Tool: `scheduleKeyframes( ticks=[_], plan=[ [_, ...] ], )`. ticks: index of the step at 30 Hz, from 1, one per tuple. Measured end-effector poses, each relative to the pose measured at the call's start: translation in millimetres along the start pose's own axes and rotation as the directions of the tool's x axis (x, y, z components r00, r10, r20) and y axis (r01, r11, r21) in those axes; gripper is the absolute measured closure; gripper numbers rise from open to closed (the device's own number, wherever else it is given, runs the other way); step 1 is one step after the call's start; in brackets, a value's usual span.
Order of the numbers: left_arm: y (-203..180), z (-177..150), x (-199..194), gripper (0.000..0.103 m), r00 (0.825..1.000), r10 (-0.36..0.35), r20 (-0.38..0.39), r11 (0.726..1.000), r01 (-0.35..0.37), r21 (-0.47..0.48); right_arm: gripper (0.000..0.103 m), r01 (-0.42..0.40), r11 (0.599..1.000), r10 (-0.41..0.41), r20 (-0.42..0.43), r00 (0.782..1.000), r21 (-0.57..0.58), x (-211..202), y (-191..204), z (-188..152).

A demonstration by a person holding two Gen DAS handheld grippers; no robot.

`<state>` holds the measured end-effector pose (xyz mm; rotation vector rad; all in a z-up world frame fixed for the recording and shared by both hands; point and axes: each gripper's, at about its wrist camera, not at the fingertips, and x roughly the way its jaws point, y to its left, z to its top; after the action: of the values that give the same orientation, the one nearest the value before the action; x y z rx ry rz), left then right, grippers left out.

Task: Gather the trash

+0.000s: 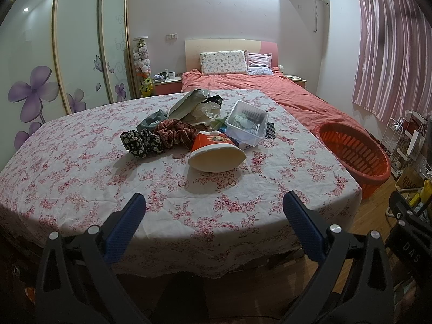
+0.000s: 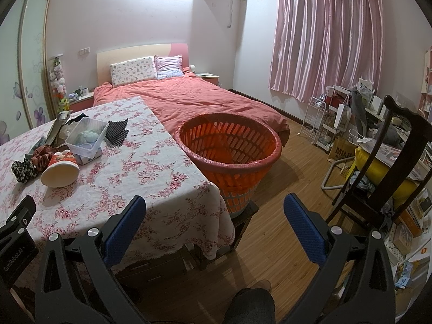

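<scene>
A paper noodle cup [image 1: 216, 152] [image 2: 60, 170] lies on its side on the floral tablecloth [image 1: 94, 189], its mouth facing me. Behind it sit hair scrunchies [image 1: 172, 132], a grey foil bag [image 1: 189, 102] with crumpled paper, and a clear plastic box [image 1: 247, 127] [image 2: 86, 136]. An orange lined basket [image 2: 229, 156] [image 1: 353, 152] stands off the table's right edge on a low stool. My left gripper [image 1: 214, 202] is open above the near table edge, short of the cup. My right gripper [image 2: 214, 205] is open over the table's corner, in front of the basket.
A bed [image 2: 194, 100] with a coral cover lies behind the table. A dark wooden chair [image 2: 378, 178] and cluttered shelves [image 2: 332, 124] fill the right side. Wood floor [image 2: 291, 189] shows between basket and chair. A wardrobe [image 1: 67, 54] lines the left wall.
</scene>
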<state>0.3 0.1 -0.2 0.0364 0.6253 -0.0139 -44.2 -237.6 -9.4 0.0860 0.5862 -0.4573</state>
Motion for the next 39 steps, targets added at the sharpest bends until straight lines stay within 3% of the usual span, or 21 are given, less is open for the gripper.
scheduleKeyframes(
  ticks=[24,31,39],
  plan=[
    [1,-2,-3,0.004,1.0,-0.006,-0.002,1.0,0.006,-0.015,0.002,-0.031,0.999,0.031,0.006,0.999,0.024,4,-4,3],
    [14,1,10,0.004,1.0,0.009,-0.006,0.999,-0.009,-0.05,0.002,-0.067,0.998,0.067,0.013,0.998,0.018,13,10,9],
    [55,9,38,0.004,0.998,0.056,-0.042,0.992,-0.061,-0.114,0.002,-0.127,0.992,0.127,0.018,0.992,0.005,23,34,18]
  ],
)
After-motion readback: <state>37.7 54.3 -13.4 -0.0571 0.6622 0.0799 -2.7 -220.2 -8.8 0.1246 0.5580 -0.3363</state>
